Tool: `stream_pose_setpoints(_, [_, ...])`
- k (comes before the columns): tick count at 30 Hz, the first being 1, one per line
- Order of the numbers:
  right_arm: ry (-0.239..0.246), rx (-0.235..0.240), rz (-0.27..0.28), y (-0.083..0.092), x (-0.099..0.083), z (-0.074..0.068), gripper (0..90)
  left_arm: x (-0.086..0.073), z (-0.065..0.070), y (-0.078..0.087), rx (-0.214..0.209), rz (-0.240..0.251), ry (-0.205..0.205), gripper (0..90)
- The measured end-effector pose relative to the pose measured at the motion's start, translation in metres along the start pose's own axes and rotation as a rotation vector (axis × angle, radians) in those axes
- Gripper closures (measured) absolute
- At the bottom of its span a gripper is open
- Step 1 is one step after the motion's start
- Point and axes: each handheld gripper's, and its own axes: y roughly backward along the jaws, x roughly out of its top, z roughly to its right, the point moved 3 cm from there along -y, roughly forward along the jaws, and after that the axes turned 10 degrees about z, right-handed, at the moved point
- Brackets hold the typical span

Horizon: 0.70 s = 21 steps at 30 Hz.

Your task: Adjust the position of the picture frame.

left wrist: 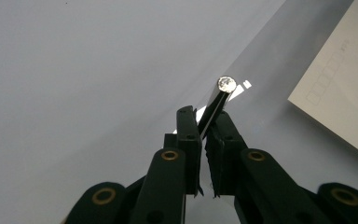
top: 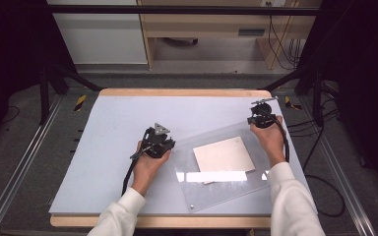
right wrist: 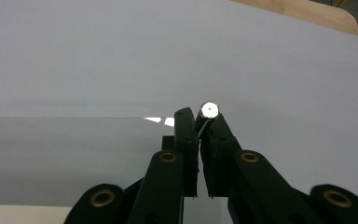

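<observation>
left gripper [top: 163, 143]: clamped on clear sheet [top: 211, 189], by its corner stud [left wrist: 226, 84]
right gripper [top: 261, 119]: clamped on far corner
card [top: 223, 155]: lying under sheet

The left gripper [left wrist: 204, 128] has its two black jaws closed on the corner of a clear acrylic sheet [left wrist: 265, 60], which passes edge-on between them. Just beyond the jaw tips, a round silver stud [left wrist: 226, 84] sits at that corner. The sheet extends away to the upper right of the gripper. A cream card [left wrist: 342, 79] with faint printed boxes lies farther right. A pale grey desk [left wrist: 74, 70] spreads to the gripper's left.
</observation>
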Motion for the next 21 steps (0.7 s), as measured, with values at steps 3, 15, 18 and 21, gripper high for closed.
stream_pose_setpoints(3, [0.016, 0.005, 0.003, 0.009, 0.009, -0.004, 85.9, 0.007, -0.001, 0.010, 0.006, -0.002, -0.029, 82.9])
stream_pose_setpoints(15, [0.072, 0.006, 0.017, 0.035, 0.030, -0.023, 85.9, 0.022, -0.019, 0.037, 0.005, 0.005, -0.016, 81.1])
stream_pose_setpoints(18, [0.081, 0.012, 0.019, 0.040, 0.033, -0.029, 85.9, 0.026, -0.025, 0.044, 0.014, 0.008, -0.020, 81.1])
stream_pose_setpoints(21, [0.088, 0.018, 0.021, 0.041, 0.034, -0.034, 85.9, 0.027, -0.029, 0.048, 0.017, 0.002, -0.030, 81.2])
